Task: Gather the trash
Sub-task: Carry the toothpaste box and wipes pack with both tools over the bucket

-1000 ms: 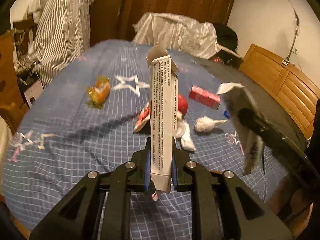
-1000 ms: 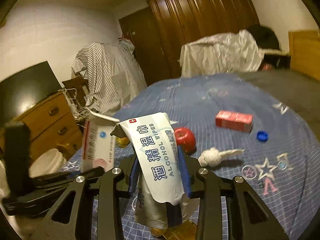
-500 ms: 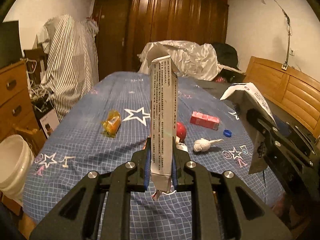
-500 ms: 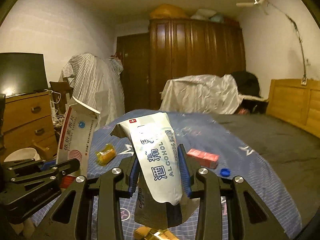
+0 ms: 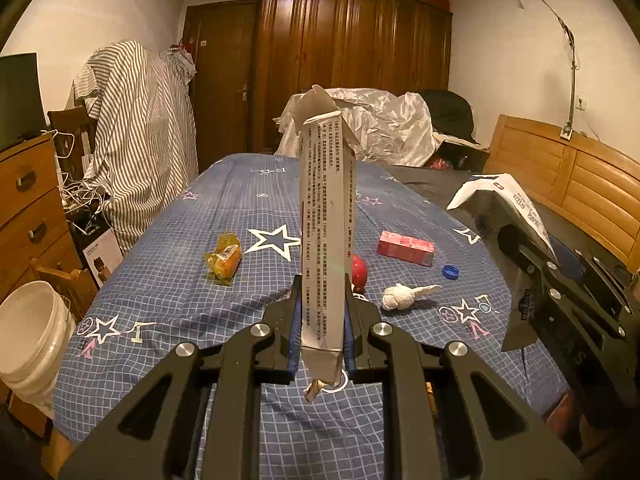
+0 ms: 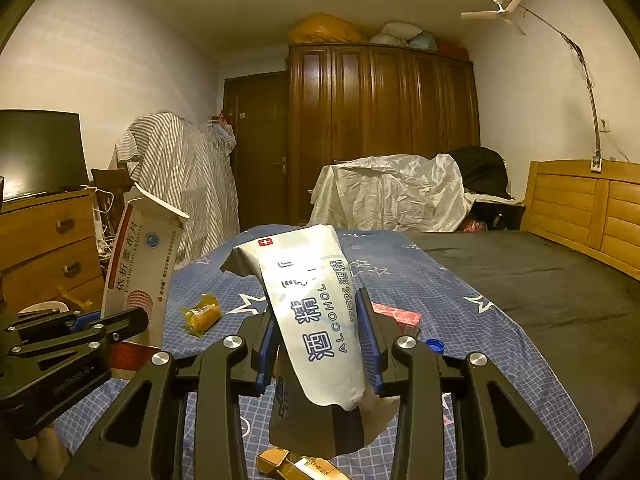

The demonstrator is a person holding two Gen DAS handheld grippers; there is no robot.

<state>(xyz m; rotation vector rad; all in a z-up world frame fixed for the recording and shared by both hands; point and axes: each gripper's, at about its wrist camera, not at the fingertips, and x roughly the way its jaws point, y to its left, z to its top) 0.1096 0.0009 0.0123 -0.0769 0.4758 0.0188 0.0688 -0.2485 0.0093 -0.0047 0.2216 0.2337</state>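
**Both grippers loaded, more litter left on the bed**

Taking the bed (image 5: 168,296) as the landmark and reading from its left side across: a white bucket (image 5: 28,328) stood on the floor just off the bed's left edge, the likely place for the trash. On the bedspread, left of centre, lay a crumpled yellow wrapper (image 5: 224,257).

Above the near end of the bed, the left gripper (image 5: 320,320) was clamped on a flattened medicine carton (image 5: 325,232), its pads pinching the lower end. The carton's long axis ran nearly upright, its torn flap pointing up and away toward the far end of the bed. It looked light and stiff along its length but easily crushed, so a pinch across the flat faces low down seemed right.

Behind it sat a red round object (image 5: 359,272), a wadded tissue (image 5: 402,295), a red box (image 5: 405,247) and a blue bottle cap (image 5: 451,271), all apart from one another on the bedspread.

Over the bed's right side, the right gripper (image 6: 320,344) was closed on an alcohol wipes pouch (image 6: 316,312), held about mid-length. The pouch leaned up and back, its opened end highest, its bottom hanging below the jaws. Soft, glossy film like that would probably slip and buckle, so a grip across its full width seemed wisest.
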